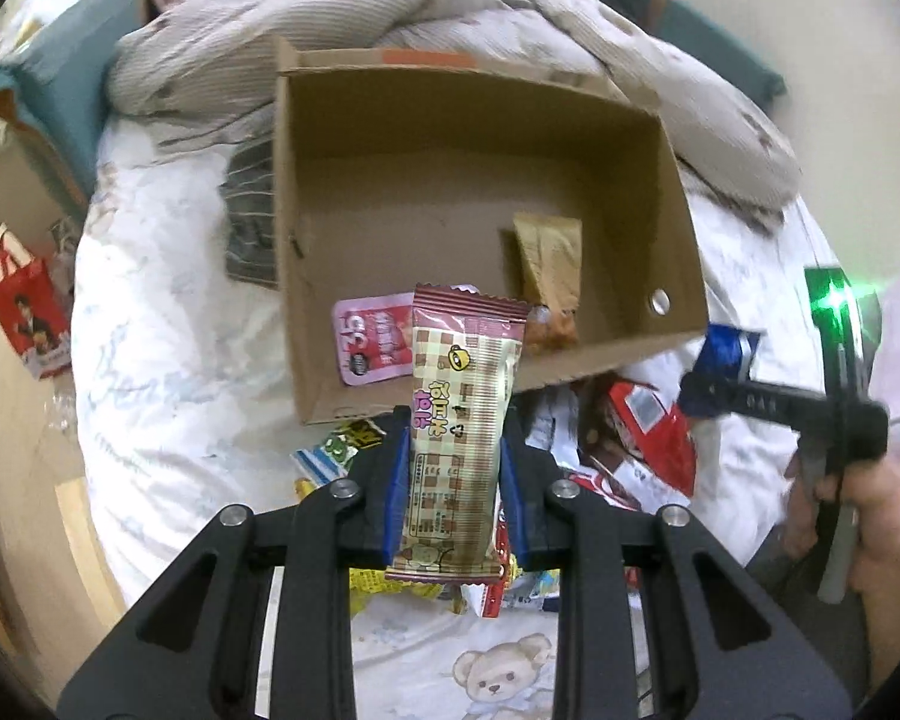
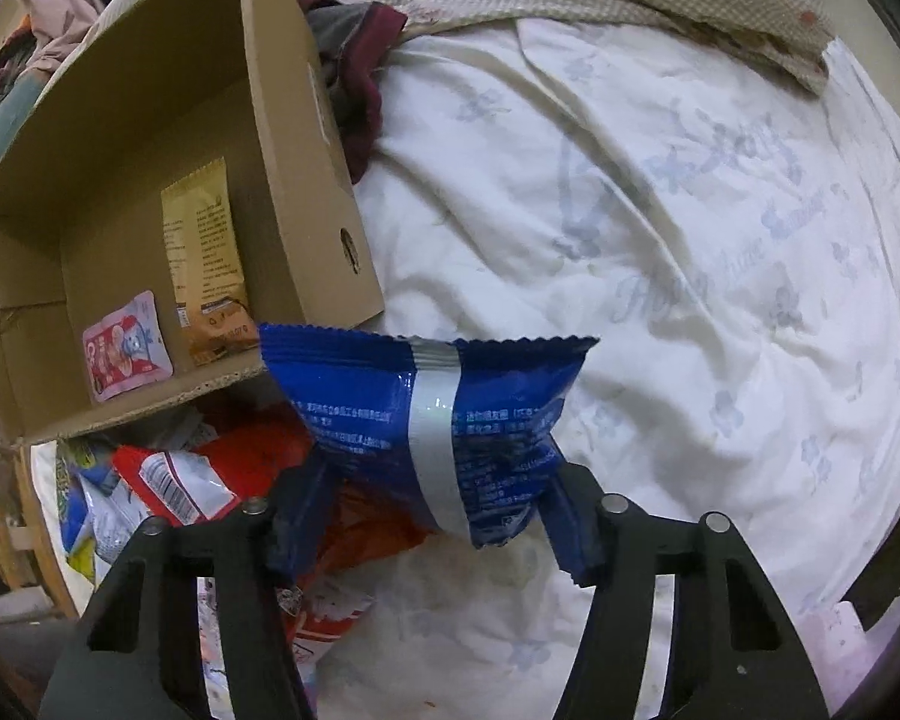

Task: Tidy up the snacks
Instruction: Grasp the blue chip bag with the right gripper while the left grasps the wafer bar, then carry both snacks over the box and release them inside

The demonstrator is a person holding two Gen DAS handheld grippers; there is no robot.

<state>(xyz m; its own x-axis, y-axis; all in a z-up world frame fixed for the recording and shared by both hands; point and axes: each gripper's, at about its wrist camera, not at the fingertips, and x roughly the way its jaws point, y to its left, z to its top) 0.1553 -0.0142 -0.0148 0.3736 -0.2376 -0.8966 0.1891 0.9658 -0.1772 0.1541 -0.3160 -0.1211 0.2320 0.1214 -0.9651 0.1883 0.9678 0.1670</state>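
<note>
- Landmark: cardboard box (image 1: 480,204) on the bed (image 1: 150,360), open top, already holding a pink pouch (image 1: 369,339) and a tan packet (image 1: 549,276) near its front wall.
- Left gripper (image 1: 453,474): fingers clenched on the checked wafer bar (image 1: 459,420). The bar's long axis runs along the fingers, its top end pointing at the box and overlapping the front wall in view.
- Right gripper (image 2: 438,516): blue fingers bracket the lower part of the blue snack bag (image 2: 432,420), which crumples there. Looks like a grasp, but pad contact is not clear. The bag sits just outside the box's front right corner.
- The loose snack pile (image 2: 168,480) lies on the bed in front of the box.
- Judgement: the left load is nearer and lined up with the box opening, so a short forward carry over the front wall should drop it in first. The right bag needs to shift left over the rim.
</note>
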